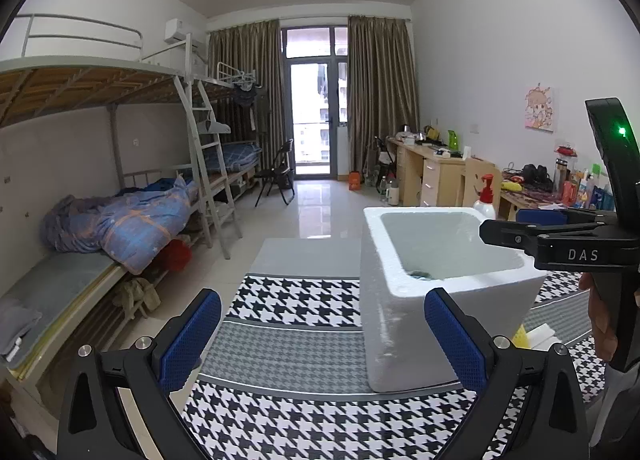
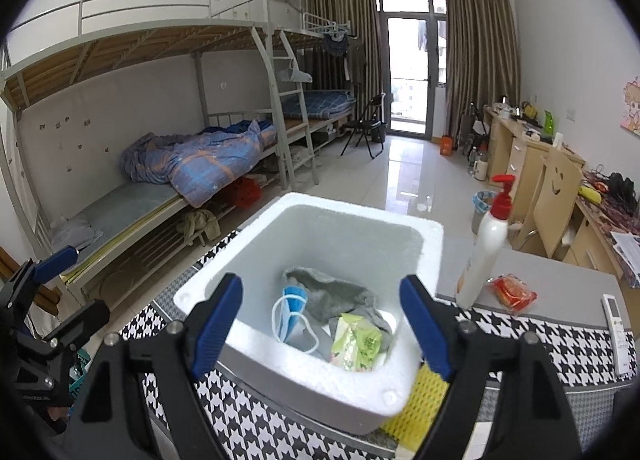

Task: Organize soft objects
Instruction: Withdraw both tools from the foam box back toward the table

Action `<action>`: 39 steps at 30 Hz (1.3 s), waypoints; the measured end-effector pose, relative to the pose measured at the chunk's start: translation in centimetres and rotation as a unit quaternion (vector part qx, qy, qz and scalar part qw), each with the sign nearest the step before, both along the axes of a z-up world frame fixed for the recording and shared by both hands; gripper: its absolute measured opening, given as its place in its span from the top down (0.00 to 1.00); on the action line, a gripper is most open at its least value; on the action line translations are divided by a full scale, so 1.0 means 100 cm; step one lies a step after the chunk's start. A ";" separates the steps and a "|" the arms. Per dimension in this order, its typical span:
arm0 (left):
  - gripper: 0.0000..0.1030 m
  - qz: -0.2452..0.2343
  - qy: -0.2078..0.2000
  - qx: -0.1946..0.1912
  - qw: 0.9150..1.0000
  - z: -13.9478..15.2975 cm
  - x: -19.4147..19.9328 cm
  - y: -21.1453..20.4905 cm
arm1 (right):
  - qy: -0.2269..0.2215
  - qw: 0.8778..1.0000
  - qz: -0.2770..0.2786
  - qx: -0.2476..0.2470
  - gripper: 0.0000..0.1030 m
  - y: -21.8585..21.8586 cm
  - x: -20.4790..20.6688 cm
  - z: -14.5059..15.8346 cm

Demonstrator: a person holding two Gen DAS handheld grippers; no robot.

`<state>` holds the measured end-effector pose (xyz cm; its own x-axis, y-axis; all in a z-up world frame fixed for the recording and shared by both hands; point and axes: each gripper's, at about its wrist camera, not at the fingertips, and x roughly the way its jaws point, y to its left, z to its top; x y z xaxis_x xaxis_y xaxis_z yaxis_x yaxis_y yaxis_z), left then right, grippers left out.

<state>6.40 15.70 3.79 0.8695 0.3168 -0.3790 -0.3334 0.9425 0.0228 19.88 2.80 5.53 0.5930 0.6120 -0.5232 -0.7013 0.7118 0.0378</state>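
Right wrist view, right tongs [image 2: 322, 324] apart above foam box [image 2: 256, 356], left tongs [image 1: 322, 334] apart, empty.

The left gripper [image 1: 322, 334] fills the bottom of its own view, jaws spread wide with nothing between the blue pads. The right gripper [image 2: 322, 324] sits low in its frame, tilted downward, jaws wide apart, gripping nothing.

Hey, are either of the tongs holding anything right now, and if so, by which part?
Nothing is held. The right tongs stand open above the white foam box, and the left tongs are open and empty too.
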 end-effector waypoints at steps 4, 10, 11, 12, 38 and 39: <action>0.01 -0.008 0.001 0.005 1.000 0.001 0.001 -0.009 | -0.003 1.000 -0.006 0.003 0.19 -0.009 -0.001 0.002; 0.01 -0.023 -0.004 0.011 1.000 0.005 0.003 -0.024 | -0.008 1.000 -0.019 0.001 0.18 -0.022 -0.003 0.004; 0.01 -0.028 -0.005 0.012 1.000 0.006 0.004 -0.027 | -0.010 1.000 -0.022 0.002 0.18 -0.025 -0.004 0.005; 0.01 -0.031 -0.005 0.012 0.999 0.006 0.004 -0.029 | -0.011 1.000 -0.025 0.003 0.19 -0.029 -0.004 0.005; 0.01 -0.125 -0.009 0.018 0.992 0.011 0.013 -0.099 | -0.033 0.995 -0.092 0.023 0.18 -0.108 -0.025 0.011; 0.01 -0.131 -0.009 0.020 0.991 0.011 0.014 -0.103 | -0.032 0.995 -0.095 0.025 0.18 -0.113 -0.025 0.010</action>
